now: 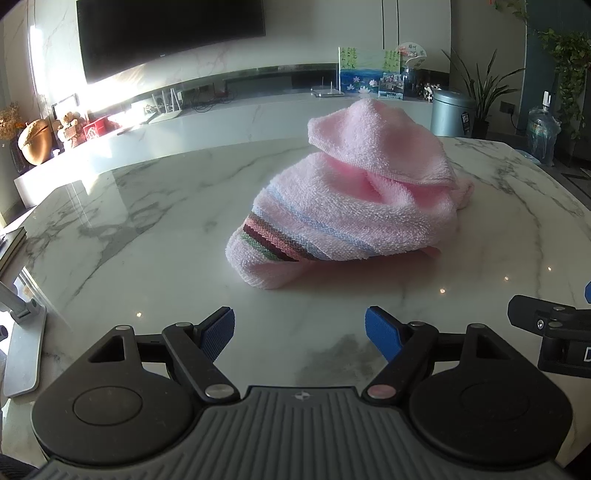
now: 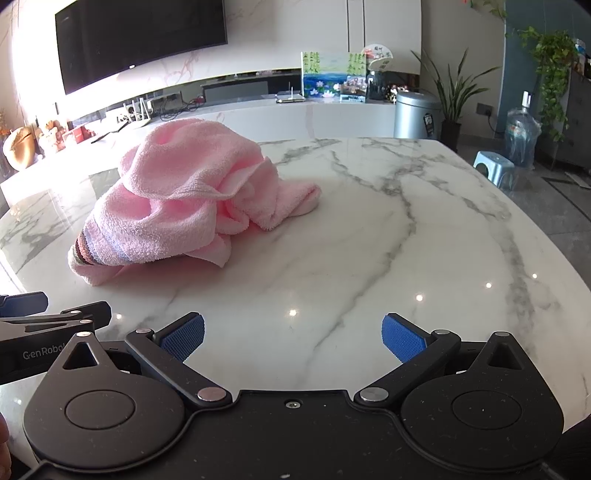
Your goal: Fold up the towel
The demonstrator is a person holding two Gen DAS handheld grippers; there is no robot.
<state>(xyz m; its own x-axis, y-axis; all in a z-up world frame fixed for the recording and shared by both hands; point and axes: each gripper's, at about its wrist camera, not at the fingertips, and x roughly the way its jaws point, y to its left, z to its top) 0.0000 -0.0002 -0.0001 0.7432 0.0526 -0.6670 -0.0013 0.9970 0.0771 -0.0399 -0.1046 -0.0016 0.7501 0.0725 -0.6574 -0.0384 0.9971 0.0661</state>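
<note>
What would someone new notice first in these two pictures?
A crumpled pink towel heaped on the white marble table, its striped end facing the cameras. Near each view's bottom edge, the left gripper and right gripper sit short of it, jaws wide apart and empty.

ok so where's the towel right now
The pink towel lies crumpled on the marble table, ahead of both open grippers, right of centre in the left view.

Table: I see white marble top (image 2: 369, 229), grey veins, glossy.
Wall: dark TV (image 1: 170, 33) hangs above a long white console (image 1: 229, 114).
Right of console: metal bin (image 2: 415, 114), potted plant (image 2: 454, 92), water jug (image 2: 521, 134), blue stool (image 2: 495, 168).
Far left: acorn-shaped ornament (image 1: 35, 142).
</note>
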